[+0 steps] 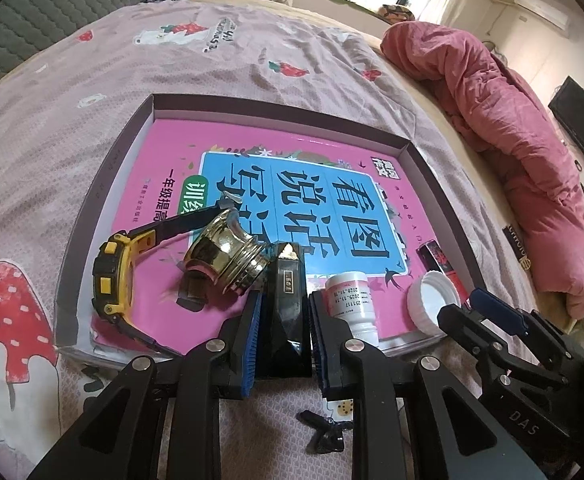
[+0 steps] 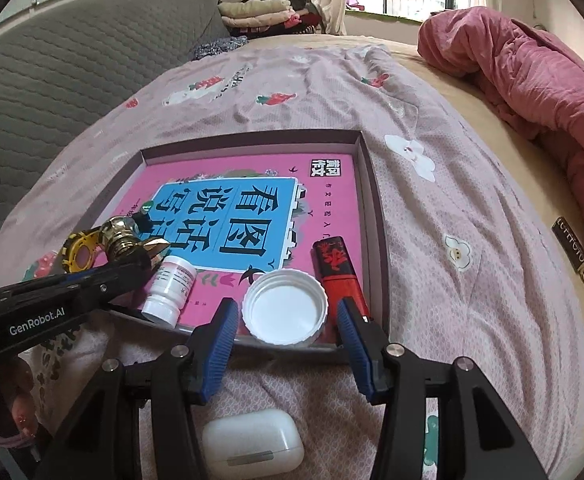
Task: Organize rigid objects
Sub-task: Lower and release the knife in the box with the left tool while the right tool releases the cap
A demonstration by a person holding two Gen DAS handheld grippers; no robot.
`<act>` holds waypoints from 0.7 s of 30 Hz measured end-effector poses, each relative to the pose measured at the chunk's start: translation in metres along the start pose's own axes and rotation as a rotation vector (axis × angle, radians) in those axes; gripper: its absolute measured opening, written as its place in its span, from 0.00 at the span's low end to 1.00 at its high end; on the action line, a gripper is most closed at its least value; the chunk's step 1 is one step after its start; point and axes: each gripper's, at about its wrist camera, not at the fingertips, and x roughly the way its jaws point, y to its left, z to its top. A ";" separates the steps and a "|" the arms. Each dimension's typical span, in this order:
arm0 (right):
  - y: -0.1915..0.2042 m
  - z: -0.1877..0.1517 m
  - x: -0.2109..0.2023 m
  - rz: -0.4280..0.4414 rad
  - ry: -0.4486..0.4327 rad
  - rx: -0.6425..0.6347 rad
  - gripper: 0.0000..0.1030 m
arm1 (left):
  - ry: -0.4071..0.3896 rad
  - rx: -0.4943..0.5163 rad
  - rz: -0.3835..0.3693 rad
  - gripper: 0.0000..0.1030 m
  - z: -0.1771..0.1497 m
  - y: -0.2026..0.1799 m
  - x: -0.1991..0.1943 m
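A shallow box lid lies on the bed with a pink book inside. On the book lie a yellow-black watch, a gold cap, a white pill bottle, a white lid and a red lighter. My left gripper is shut on a black faceted bottle at the box's near edge. My right gripper is open, its fingers either side of the white lid.
A white earbud case lies on the sheet below my right gripper. A small black clip lies below my left gripper. A pink quilt is bunched at the right. A grey headboard stands at the left.
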 end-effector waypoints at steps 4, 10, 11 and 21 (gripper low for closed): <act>-0.001 -0.001 -0.003 0.002 -0.008 0.011 0.50 | -0.003 -0.002 0.003 0.24 0.002 0.001 -0.001; -0.001 -0.003 -0.007 0.004 -0.017 0.012 0.50 | -0.004 0.001 0.002 0.24 0.000 0.000 -0.003; -0.001 -0.004 -0.008 0.003 -0.018 0.014 0.50 | -0.005 0.002 0.003 0.24 0.000 0.000 -0.004; -0.005 -0.005 -0.013 -0.017 -0.035 0.031 0.50 | -0.010 0.007 0.003 0.33 -0.001 -0.002 -0.012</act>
